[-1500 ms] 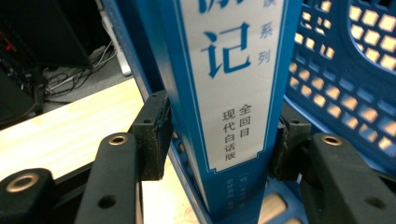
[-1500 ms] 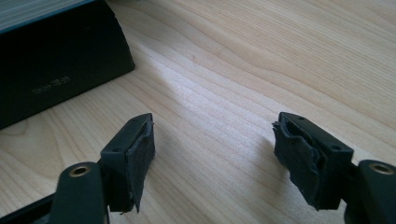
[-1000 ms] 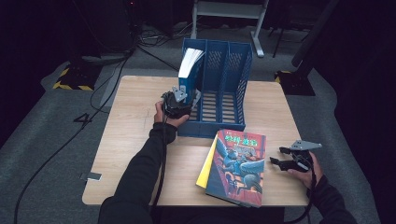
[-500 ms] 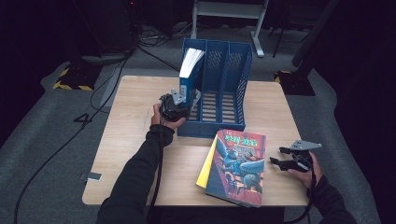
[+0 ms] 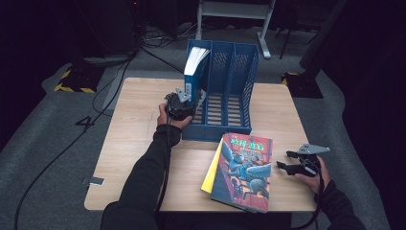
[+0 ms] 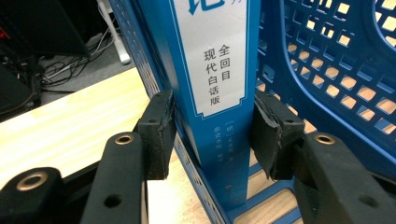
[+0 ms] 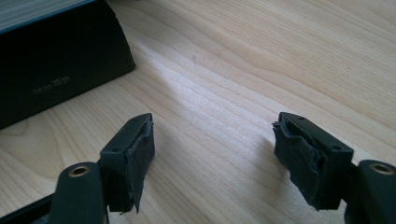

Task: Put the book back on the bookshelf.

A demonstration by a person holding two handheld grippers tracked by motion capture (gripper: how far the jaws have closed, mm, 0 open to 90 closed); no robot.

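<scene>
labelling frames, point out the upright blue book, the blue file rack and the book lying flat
upright blue book (image 6: 219, 93): left gripper view, spine label
blue file rack (image 5: 249, 79): high view, right wall
flat book (image 5: 244, 167): high view, front cover

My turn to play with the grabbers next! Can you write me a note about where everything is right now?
Left gripper: pads against the blue book's spine; it stands upright in the leftmost slot of the blue file rack. Its jaws just closed in.
Right gripper: open, nothing between its jaws, low over the table, beside the two stacked books.
Done: one book stands in the rack.
Left: let go, then probably rack the other two.
</scene>
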